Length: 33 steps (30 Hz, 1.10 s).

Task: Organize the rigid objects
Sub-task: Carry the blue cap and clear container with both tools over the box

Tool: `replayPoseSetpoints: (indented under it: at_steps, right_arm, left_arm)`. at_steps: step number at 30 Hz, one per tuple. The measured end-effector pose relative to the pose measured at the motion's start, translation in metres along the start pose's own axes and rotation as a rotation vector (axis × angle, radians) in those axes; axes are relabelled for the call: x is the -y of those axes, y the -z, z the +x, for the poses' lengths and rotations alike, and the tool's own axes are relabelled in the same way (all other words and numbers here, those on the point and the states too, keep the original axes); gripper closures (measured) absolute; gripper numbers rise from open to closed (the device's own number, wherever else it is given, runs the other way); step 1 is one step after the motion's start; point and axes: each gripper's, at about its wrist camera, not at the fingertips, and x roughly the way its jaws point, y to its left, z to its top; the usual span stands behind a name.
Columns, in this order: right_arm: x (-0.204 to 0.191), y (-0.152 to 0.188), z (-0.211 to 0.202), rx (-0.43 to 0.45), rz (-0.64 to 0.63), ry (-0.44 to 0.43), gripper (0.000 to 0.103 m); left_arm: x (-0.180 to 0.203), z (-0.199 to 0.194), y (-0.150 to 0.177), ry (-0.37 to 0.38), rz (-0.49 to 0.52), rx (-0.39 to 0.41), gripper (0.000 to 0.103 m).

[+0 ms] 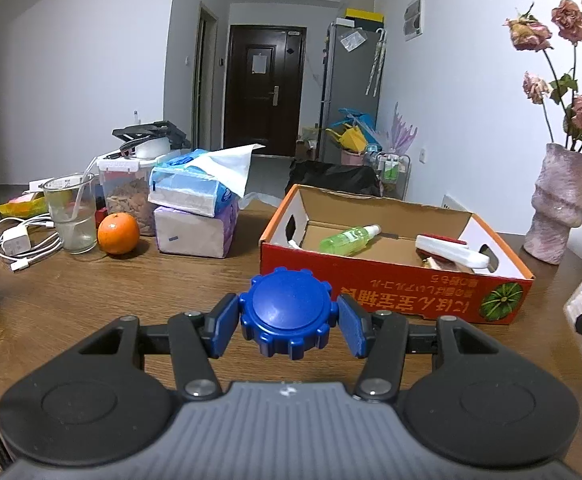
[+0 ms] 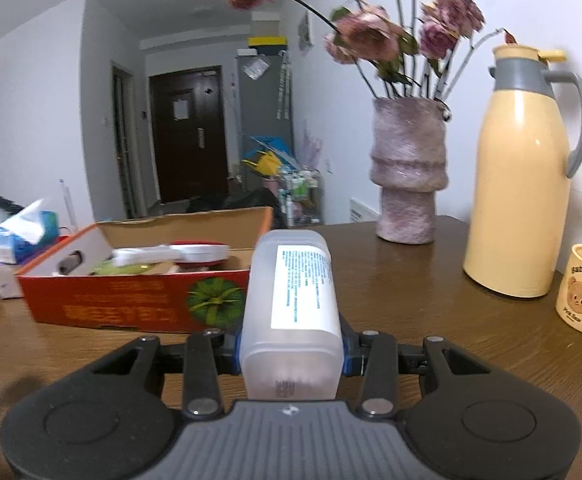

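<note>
While we are hovering over the tabletop (image 1: 91,288): left gripper (image 1: 289,320) jaws pinching blue cap (image 1: 287,312), right gripper (image 2: 291,354) jaws pinching white bottle (image 2: 291,304).

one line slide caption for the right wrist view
Right gripper clamps a frosted white plastic bottle above the wooden table, facing the red cardboard box.

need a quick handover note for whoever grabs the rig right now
Left tongs: shut on a blue ridged plastic cap, held above the brown wooden table.
Right tongs: shut on a translucent white plastic bottle with a printed label.
Red cardboard box: already holds a green spray bottle and a red-and-white flat tool.
Left to do: probably put the cap and bottle into the box.
</note>
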Motion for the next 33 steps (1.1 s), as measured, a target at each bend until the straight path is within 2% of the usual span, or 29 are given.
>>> replayPoseSetpoints:
  at_steps: [17, 33]
  right_arm:
    - [-0.072, -0.004, -0.024, 0.052, -0.019, -0.16, 0.063]
    - [-0.097, -0.034, 0.011, 0.081, 0.033, -0.228, 0.063]
  left_arm:
    - [0.014, -0.013, -0.013, 0.044, -0.022, 0.046, 0.048]
    - [0.026, 0.027, -0.04, 0.048, -0.055, 0.058, 0.048]
